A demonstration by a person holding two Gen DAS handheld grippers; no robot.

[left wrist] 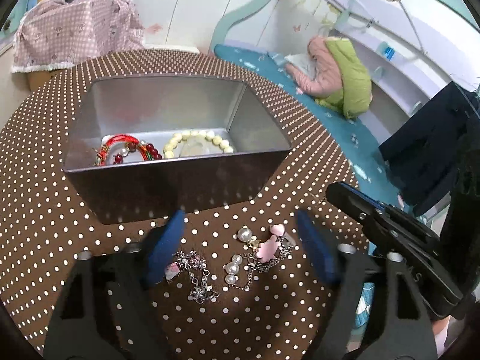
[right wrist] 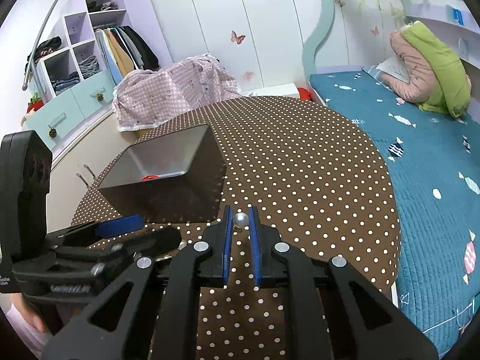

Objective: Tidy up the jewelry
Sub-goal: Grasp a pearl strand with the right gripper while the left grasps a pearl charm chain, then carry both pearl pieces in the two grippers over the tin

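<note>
Tin box (left wrist: 177, 150) serves as the landmark, standing open on the dotted brown desk (left wrist: 36, 216). Inside it, toward its left end, lies a red bead bracelet (left wrist: 126, 150); right of that, still inside, a cream bead bracelet (left wrist: 198, 142). In front of the box's near wall, the left gripper (left wrist: 240, 249) hangs with its blue pads spread wide, and between those pads on the desk lies a silver chain with pearls and pink charms (left wrist: 240, 258), touching neither pad as far as the view shows. Further right of the box, the right gripper (right wrist: 240, 225) has its pads drawn narrow around a single pearl (right wrist: 241, 220) at their tips, just off the box's near right corner. Right of the box the desk runs open and bare of objects up to its curved edge, beyond which a blue bed (right wrist: 420, 180) lies close alongside. Behind the box, a pink checked cloth (right wrist: 168, 93) covers something past the desk's far edge.
</note>
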